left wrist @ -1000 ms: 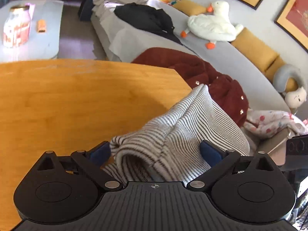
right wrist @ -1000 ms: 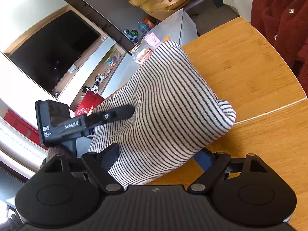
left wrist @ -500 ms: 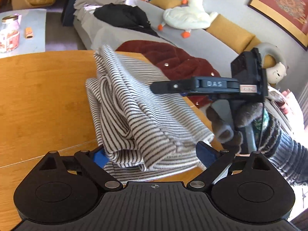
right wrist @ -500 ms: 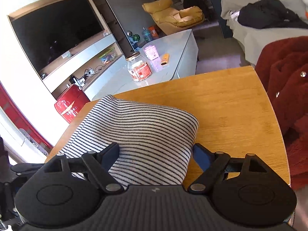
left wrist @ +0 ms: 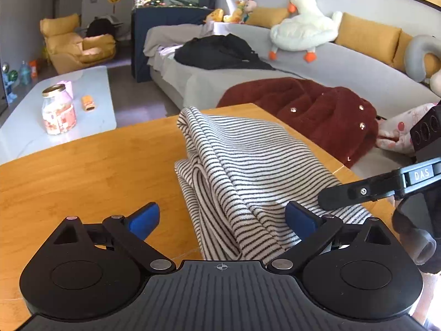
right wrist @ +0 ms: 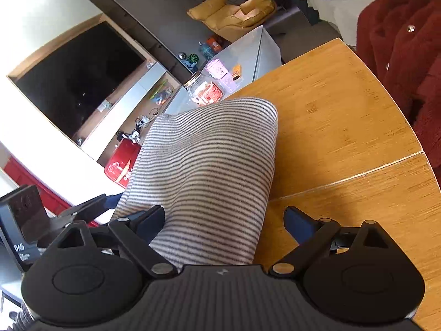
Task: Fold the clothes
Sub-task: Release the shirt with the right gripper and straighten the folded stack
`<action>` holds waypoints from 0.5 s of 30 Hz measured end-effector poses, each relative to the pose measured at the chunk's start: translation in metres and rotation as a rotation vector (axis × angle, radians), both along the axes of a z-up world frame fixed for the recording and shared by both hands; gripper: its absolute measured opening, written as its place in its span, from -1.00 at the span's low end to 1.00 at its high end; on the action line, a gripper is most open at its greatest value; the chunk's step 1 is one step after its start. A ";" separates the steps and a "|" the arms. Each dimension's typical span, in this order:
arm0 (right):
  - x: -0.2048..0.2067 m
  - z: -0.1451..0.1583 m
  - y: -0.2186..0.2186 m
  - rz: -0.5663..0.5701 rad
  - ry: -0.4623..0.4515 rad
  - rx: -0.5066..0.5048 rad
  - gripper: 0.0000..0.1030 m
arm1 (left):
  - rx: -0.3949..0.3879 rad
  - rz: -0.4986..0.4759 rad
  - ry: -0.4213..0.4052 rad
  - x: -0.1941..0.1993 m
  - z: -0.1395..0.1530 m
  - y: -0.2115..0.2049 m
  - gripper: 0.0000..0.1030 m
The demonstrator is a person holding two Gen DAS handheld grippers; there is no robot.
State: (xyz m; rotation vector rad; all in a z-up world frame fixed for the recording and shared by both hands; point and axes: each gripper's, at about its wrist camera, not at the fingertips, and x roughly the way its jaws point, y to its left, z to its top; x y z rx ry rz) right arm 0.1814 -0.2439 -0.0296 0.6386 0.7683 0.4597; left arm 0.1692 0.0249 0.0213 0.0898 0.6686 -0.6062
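A black-and-white striped knit garment (left wrist: 248,171) lies folded on the wooden table (left wrist: 82,171), near its right edge. My left gripper (left wrist: 222,222) is open; the near end of the garment sits between its blue pads, against the right one, with bare table by the left pad. In the right wrist view the same garment (right wrist: 215,165) runs forward from my right gripper (right wrist: 224,222). That gripper's jaws are opening: the cloth brushes the left pad and a gap shows at the right pad. One black finger of the right gripper (left wrist: 358,191) reaches over the garment's right side.
A dark red fleece coat (left wrist: 311,110) hangs off the grey sofa (left wrist: 344,74) just past the table's far right edge. On the sofa are a black garment (left wrist: 220,52) and a plush goose (left wrist: 303,27). A white coffee table (left wrist: 55,102) with a jar (left wrist: 58,110) stands at left.
The raised garment came down and now lies folded flat on the table. The right gripper's pads have spread off the cloth. The left gripper drew back, its left pad now clear of the cloth.
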 end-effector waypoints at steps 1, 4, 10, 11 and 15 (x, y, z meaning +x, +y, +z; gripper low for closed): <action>0.007 -0.002 -0.002 -0.012 0.006 0.026 0.83 | -0.008 -0.015 0.006 0.001 0.000 0.000 0.78; 0.028 -0.008 -0.002 -0.016 0.033 0.106 0.80 | -0.003 -0.036 -0.003 -0.001 0.000 0.000 0.69; 0.036 0.037 0.030 0.080 -0.102 -0.024 0.28 | -0.022 -0.052 0.016 0.000 -0.002 0.003 0.62; 0.036 0.046 0.034 0.091 -0.135 -0.059 0.28 | -0.033 -0.053 0.020 0.000 -0.002 0.005 0.62; 0.045 0.050 0.056 0.077 -0.148 -0.289 0.28 | -0.054 -0.051 0.038 0.002 -0.004 0.010 0.62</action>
